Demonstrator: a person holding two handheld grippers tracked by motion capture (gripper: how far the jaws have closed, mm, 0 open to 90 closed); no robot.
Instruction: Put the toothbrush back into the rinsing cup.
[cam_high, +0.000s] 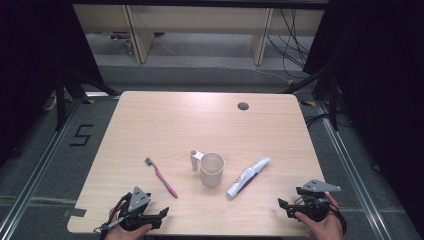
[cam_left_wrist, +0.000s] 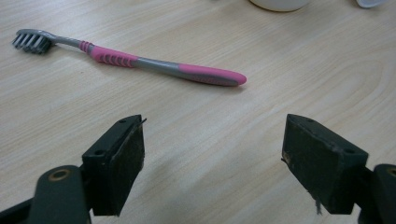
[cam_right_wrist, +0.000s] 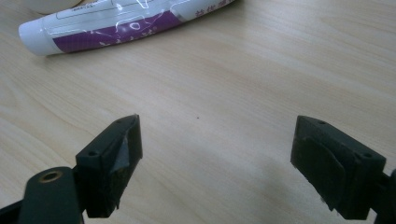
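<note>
Sitting at the near left corner of the desk (cam_high: 150, 115): left gripper (cam_high: 162, 216), jaws spread wide, gripping nothing, just bare wood between them in the left gripper view. Lying a little further in from that corner: pink and grey toothbrush (cam_high: 161, 177), bristle end pointing toward the far edge, handle end angling back toward the near edge, not touching the jaws. Hanging out at the near right corner: right gripper (cam_high: 283, 207), also gaping wide and holding nothing, pads (cam_right_wrist: 116, 161) hovering over bare wood. Lying just inward from it: white and purple toothpaste tube (cam_high: 248, 176), slanting from the near edge up toward the far right, well clear of the jaws. Standing upright between brush and tube, roughly mid-desk but closer to the near edge: white cup (cam_high: 212, 169), handle sticking out to the left. Both hands resting right at the near edge.
</note>
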